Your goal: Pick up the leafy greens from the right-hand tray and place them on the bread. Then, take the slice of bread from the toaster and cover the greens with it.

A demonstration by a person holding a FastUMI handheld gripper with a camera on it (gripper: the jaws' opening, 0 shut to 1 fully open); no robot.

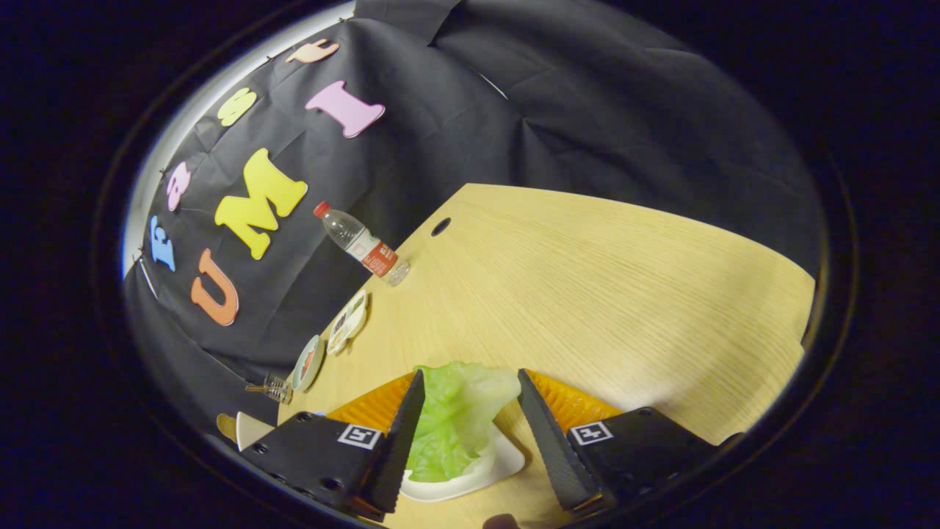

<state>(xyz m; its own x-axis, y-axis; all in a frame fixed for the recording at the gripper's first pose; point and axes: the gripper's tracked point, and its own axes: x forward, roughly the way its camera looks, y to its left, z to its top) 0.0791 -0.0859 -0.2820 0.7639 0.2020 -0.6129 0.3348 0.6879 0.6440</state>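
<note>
Fingers (pixel 470 386) spread wide, straddling leafy greens (pixel 455 415).

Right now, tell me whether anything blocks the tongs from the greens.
Nothing visible does. The tongs stand open with the greens directly between the fingers, lying on the white tray over an orange mat. The left finger is right at the leaf's edge; the right one sits apart from it.

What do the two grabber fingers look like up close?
The gripper has two long fingers shaped like wedges, narrowing to thin tips, with a bumpy, ridged grip surface. Each sits on a dark blocky base with small screw holes and a square black-and-white marker sticker.
</note>
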